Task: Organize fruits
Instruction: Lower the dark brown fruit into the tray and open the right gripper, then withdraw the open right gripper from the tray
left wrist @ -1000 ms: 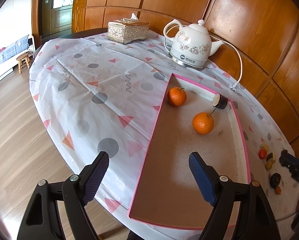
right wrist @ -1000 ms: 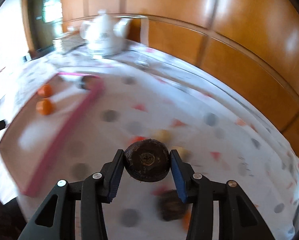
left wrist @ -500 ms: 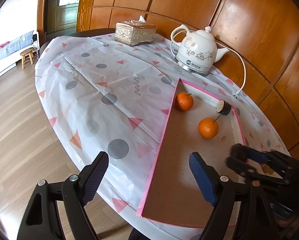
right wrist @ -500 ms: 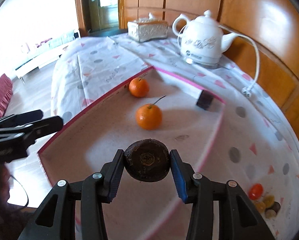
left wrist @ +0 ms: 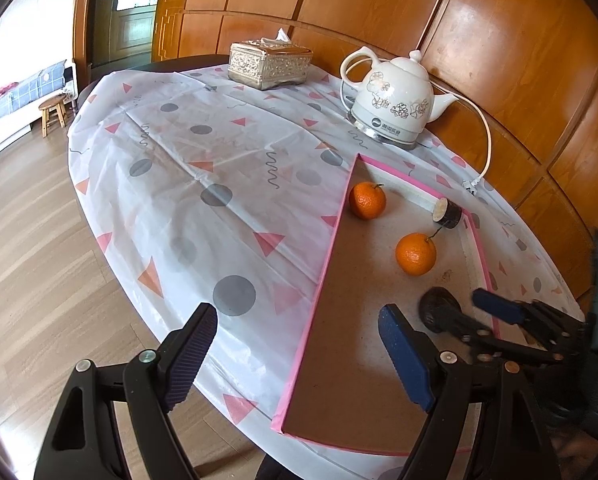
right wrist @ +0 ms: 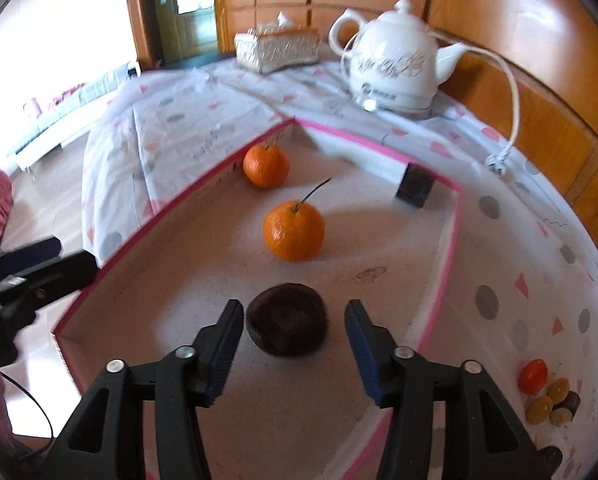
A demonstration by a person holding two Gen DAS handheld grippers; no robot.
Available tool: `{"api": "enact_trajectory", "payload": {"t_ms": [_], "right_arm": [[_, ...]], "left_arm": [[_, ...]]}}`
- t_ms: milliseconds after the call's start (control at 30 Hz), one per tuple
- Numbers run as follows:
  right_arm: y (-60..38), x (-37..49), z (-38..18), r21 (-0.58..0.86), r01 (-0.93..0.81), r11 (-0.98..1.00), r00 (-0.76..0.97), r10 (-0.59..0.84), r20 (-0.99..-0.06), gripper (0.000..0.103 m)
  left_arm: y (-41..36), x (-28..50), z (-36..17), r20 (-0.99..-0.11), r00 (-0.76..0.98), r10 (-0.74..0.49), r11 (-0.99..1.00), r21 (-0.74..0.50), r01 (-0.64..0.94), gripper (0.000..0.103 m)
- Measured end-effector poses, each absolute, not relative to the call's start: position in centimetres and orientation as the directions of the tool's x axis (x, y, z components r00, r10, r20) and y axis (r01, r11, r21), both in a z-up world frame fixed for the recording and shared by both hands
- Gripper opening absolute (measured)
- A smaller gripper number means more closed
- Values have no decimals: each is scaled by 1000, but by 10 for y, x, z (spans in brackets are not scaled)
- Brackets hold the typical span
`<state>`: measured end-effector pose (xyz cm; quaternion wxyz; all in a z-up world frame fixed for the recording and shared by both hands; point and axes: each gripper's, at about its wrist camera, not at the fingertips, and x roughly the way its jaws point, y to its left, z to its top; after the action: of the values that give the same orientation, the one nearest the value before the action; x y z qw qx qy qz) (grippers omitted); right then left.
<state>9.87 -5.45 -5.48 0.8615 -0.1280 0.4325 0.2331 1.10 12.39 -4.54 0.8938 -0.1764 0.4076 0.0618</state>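
Note:
A pink-rimmed cardboard tray [left wrist: 323, 272] [right wrist: 447, 272] lies on the table with two oranges [left wrist: 367, 200] [left wrist: 415, 254] in it. In the right wrist view the oranges [right wrist: 266, 165] [right wrist: 293, 230] sit beyond a dark round fruit [right wrist: 287, 326], which rests on the tray floor. My right gripper [right wrist: 293, 314] [left wrist: 467, 308] stands around that fruit; its jaws are opening and the pads are clear of it. My left gripper [left wrist: 299, 320] [right wrist: 39, 268] hovers open and empty over the tray's left rim.
A short dark cylinder [left wrist: 447, 213] [right wrist: 415, 185] sits on the tray's far rim. A heap of small fruits [right wrist: 547, 392] lies on the cloth to the right. A white kettle [left wrist: 395, 108] with its cord and a tissue box [left wrist: 270, 65] stand at the back.
My right gripper swung left from the cloth to over the tray with the dark fruit, then spread its fingers; the fruit now sits on the tray floor. The left gripper barely moved.

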Motion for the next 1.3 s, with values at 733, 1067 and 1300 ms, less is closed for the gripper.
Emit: {"api": "enact_trajectory", "payload": {"t_ms": [733,1067,1300], "right_arm": [[-271,4,-54,115,66,991,647,46,-761,54],[-379,-41,-73,110,459,882,593,-212,-777,54],[-418,-60,-80,83,599,796,539,-325,-777,54]], "left_arm": [[97,15,-37,-746,662,-65,958,-232,-167,83],[82,16,-33,-748,659,-74,970,-206,-126,83],[69,17,-27,-739,666,-101,978,-197,-70,83]]}}
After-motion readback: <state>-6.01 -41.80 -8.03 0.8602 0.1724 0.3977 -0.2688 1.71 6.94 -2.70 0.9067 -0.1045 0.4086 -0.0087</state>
